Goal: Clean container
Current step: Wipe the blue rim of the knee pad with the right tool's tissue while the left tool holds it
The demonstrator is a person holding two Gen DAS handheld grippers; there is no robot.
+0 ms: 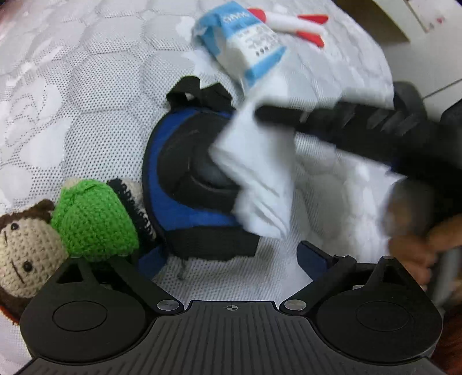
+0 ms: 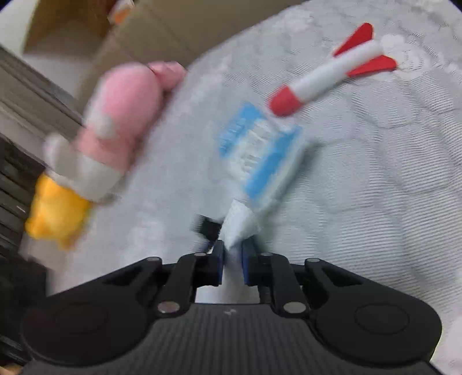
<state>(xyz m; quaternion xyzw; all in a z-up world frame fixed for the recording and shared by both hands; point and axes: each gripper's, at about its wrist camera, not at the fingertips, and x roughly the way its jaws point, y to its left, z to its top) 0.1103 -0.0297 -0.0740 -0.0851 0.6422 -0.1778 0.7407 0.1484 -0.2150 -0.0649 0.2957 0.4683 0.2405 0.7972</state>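
Over the blue-black container [image 1: 184, 173] on the bed [image 1: 86, 86], our right claw [image 2: 232, 253] pinches a white tissue [image 1: 260, 178] for wiping; our left claw [image 1: 219, 259] gapes wide, flanking it

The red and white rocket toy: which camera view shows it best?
The right wrist view: the rocket toy lies whole and unobstructed there. The left wrist view shows only part of it, behind the tissue pack.

We counted one blue-and-black fabric pouch [image 1: 184, 173], one blue-and-white tissue pack [image 1: 242, 43], one red-and-white toy rocket [image 2: 332, 78], two soft dolls: crocheted [image 1: 57, 230], pink plush [image 2: 109, 121].
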